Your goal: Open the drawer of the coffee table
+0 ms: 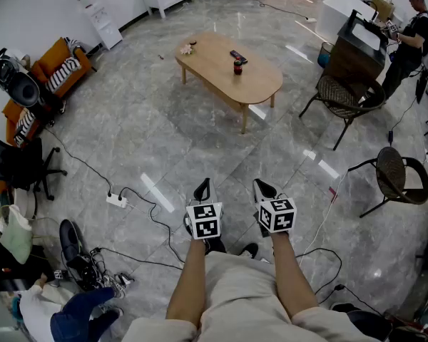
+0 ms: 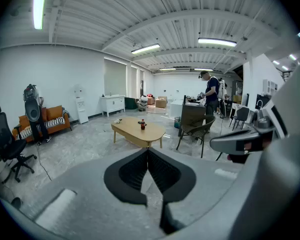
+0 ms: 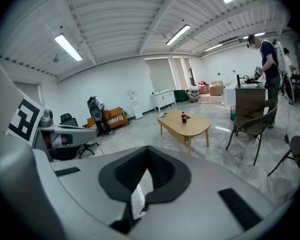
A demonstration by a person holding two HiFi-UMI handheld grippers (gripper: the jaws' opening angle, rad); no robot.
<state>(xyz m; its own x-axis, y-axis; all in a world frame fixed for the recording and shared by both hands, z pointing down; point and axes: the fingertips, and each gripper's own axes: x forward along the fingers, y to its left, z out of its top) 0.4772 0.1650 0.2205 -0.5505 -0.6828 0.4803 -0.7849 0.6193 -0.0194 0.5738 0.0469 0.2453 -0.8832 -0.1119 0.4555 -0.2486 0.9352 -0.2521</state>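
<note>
Two grey handheld grippers, left gripper and right gripper, hover side by side, each with jaws pressed together on nothing, well apart from the oval light-wood coffee table. On it are one dark bottle — red label too small to read — and one black remote. Two dark woven chairs stand to its right.

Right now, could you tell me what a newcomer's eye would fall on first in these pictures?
The oval wooden coffee table stands mid-floor, a dark bottle on top. In the foreground, the left claw and right claw are both shut and empty, well short of it. An orange sofa brightens the left wall.
</note>
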